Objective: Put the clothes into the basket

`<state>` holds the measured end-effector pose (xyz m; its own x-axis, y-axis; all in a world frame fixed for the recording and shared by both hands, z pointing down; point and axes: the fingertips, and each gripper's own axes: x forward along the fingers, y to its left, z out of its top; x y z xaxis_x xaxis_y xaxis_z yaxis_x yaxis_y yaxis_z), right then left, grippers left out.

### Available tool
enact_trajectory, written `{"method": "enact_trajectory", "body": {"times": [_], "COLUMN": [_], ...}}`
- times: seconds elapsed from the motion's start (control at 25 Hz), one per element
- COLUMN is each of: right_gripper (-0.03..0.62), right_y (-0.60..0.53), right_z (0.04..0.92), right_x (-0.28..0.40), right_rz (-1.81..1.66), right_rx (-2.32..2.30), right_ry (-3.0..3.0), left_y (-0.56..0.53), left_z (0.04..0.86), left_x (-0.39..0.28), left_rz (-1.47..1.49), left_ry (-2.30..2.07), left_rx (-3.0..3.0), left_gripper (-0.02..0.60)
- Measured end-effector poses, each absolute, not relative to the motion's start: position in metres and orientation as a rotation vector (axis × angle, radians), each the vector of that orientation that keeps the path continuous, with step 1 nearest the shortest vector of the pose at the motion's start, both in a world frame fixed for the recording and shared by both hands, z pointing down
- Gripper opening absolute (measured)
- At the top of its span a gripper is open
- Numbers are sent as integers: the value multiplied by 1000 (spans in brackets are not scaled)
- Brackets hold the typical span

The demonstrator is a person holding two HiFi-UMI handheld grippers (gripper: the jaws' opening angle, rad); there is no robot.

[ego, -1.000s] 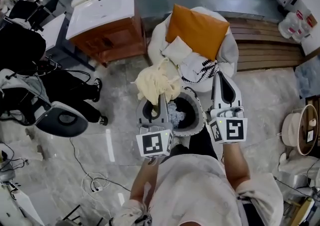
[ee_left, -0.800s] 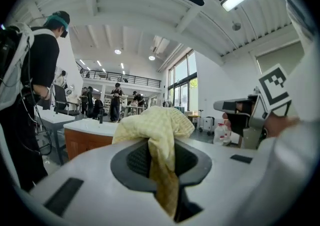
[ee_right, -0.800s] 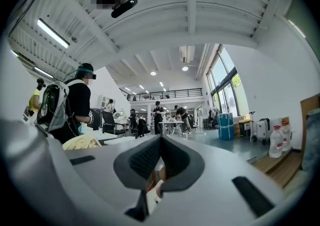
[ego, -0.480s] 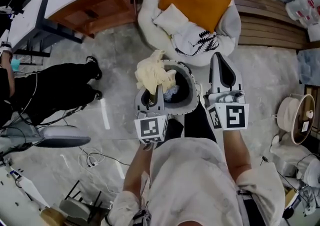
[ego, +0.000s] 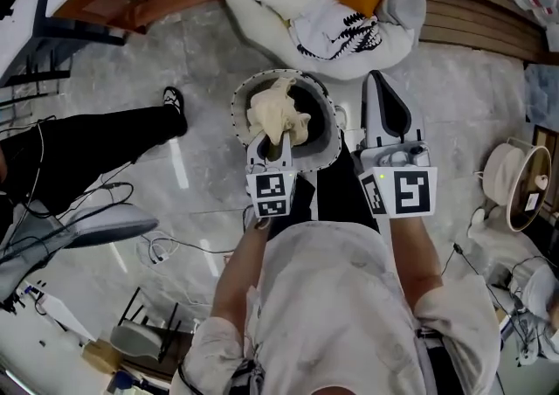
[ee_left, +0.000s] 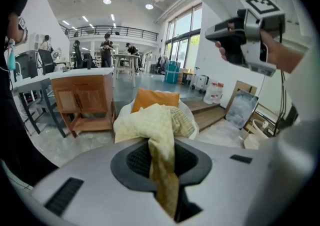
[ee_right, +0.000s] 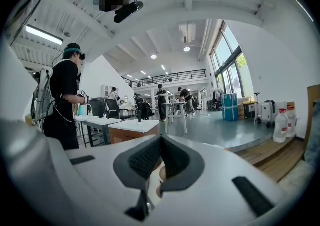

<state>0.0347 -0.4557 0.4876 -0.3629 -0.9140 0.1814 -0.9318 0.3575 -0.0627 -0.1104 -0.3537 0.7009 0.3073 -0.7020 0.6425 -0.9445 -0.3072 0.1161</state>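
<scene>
lowered since a second ago, the left gripper pinches the cream garment just over the round basket on the floor, right gripper closed and empty beside it; best to sink deeper before letting go so no cloth drapes over the rim.

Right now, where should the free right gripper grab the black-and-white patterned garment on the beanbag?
Pinch the patterned garment at its bunched black-zigzag edge, probably from above on the near side: it lies crumpled and loose on the white beanbag, that edge nearest the basket.
</scene>
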Motion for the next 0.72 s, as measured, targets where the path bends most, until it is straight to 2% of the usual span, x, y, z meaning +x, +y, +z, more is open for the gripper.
{"method": "enact_trajectory", "body": {"times": [0.48, 0.72], "right_gripper": [-12, -12], "right_y": [-454, -454], "right_z": [520, 523], "right_x": [45, 49], "right_rz": [291, 299], "right_rx": [1657, 1655], "right_ry": [-2458, -2457], "left_y": [-316, -310], "left_z": [859, 888], "left_x": [-89, -85], "left_rz": [1041, 1095], "left_ry": [-1164, -1110], "left_rx": [1832, 1735], "left_gripper": [63, 63]}}
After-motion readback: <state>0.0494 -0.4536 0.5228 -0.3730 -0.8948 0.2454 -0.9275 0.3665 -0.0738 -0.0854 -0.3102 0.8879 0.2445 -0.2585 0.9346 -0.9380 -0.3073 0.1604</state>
